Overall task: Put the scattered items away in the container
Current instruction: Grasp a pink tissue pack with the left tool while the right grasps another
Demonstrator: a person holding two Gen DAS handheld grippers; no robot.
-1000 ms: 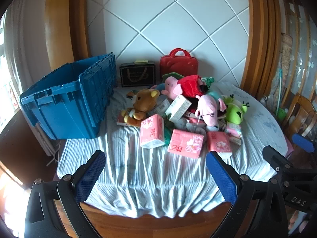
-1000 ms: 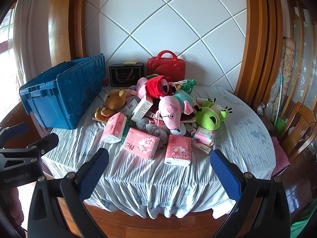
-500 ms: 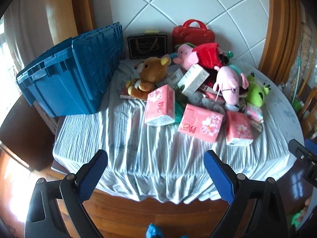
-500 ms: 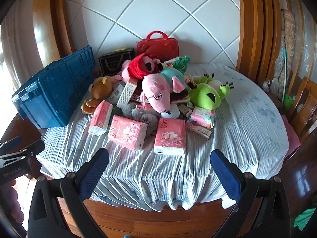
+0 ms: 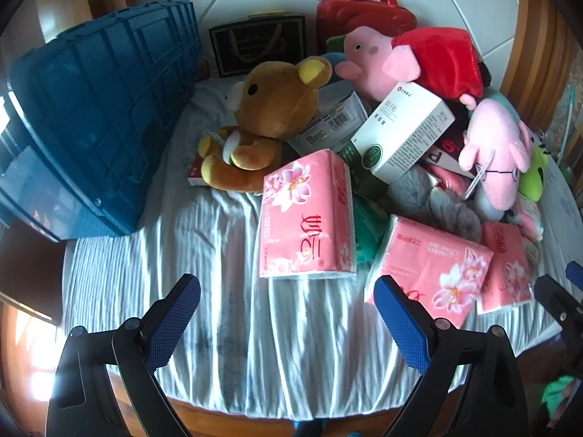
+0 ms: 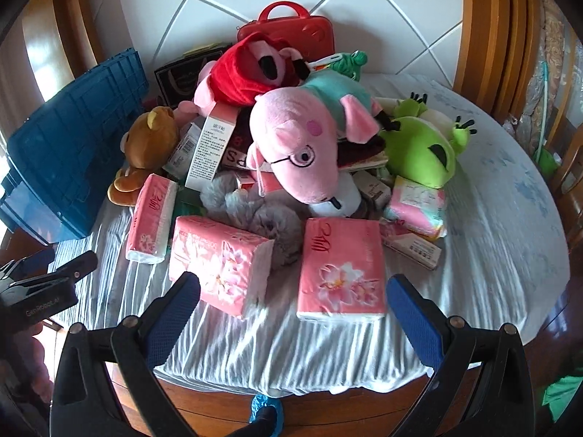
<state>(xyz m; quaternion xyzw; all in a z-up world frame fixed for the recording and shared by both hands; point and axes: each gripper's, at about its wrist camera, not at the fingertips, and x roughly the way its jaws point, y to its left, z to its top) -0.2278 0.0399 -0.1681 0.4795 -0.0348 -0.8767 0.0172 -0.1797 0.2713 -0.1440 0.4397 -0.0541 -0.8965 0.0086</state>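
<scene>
I am holding my left gripper (image 5: 288,313) wide apart with nothing between its blue pads, and my right gripper (image 6: 293,313) is spread just as wide and equally empty, both hanging over the near edge of the cloth-covered table (image 5: 226,327). As I am reading it, the tidying is barely starting: every item is sitting out on the cloth and I am seeing nothing go into the crate. Nearest, at twelve o'clock from my left claw, a pink tissue pack (image 5: 308,215) is leaning against the pile; a second pink pack (image 5: 431,269) is lying at one o'clock, and a third (image 6: 342,269) is lying just ahead of my right claw. Behind them the brown teddy bear (image 5: 262,120), a white carton (image 5: 404,133), the pink pig plush (image 6: 302,145) and the green plush (image 6: 419,153) are piling together. Farthest, at ten o'clock, the blue crate (image 5: 94,116) is waiting beside the heap, its inside hidden from me
</scene>
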